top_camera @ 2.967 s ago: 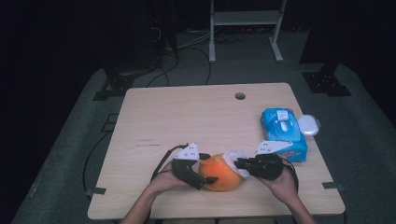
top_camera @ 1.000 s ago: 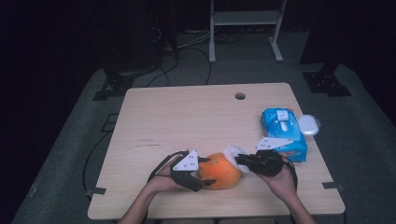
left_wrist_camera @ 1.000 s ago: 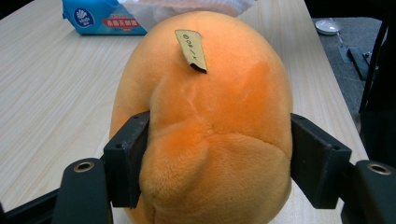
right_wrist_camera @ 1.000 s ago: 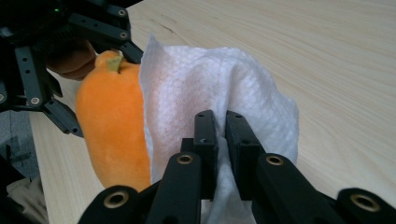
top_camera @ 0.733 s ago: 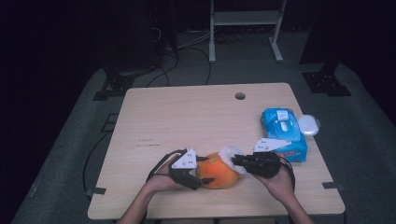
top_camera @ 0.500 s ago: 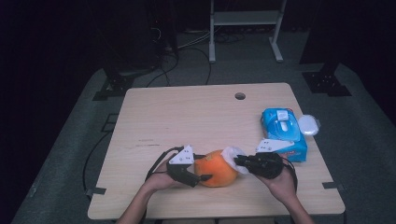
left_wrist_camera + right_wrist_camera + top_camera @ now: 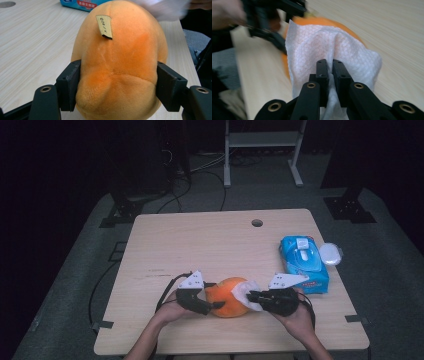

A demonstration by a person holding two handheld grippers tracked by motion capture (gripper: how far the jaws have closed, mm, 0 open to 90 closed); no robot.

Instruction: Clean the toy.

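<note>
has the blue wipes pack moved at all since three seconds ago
No. In the high view the blue wipes pack lies by the table's right edge, same spot below the cable hole.

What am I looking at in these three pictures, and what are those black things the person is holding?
No robot here: a person sits at a wooden table and holds a hand-worked tool in each hand. Each tool ends in black two-jawed tongs. The wide picture comes from a camera fixed above the table; the two close-ups come from small cameras riding on the tools, looking along their jaws.

The left tongs are clamped on either side of an orange plush toy. The right tongs pinch a white wipe and hold it against the toy, so it looks as if the toy is being wiped.

A blue pack of wipes also lies on the table, with a small white round lid-like thing beside it.
</note>
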